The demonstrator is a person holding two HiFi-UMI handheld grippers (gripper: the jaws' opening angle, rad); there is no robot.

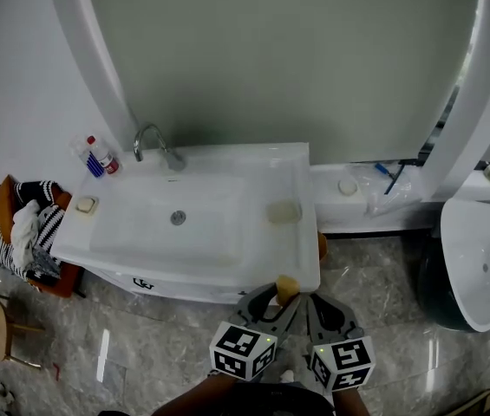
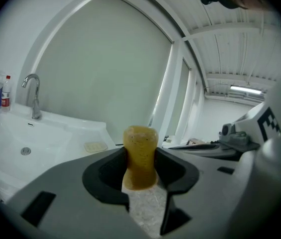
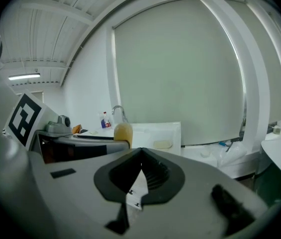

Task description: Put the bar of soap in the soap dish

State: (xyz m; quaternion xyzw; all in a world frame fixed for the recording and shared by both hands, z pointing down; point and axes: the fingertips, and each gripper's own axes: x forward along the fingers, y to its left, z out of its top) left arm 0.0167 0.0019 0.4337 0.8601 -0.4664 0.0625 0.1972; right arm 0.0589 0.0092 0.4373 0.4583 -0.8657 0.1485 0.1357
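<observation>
The left gripper (image 2: 140, 159) has its fingers (image 2: 108, 173) clamped on the bar of soap (image 2: 140, 151), gripping only its lower part, so most of the amber bar stands out past them. It hangs in the air just off the front right corner of the washbasin (image 1: 306, 258), above the stone floor (image 1: 392, 319). The right gripper (image 3: 140, 156) sits close alongside, fingers (image 3: 155, 176) together and holding nothing.

The soap dish (image 1: 284, 211) lies on the basin's rim at its right edge, well apart from the soap. My worry is that grip: soap is slick, and held so low it could slide or tip out on the way over and drop to the floor. The dish also looks light and sits near the edge, so a heavy set-down might push it off.
</observation>
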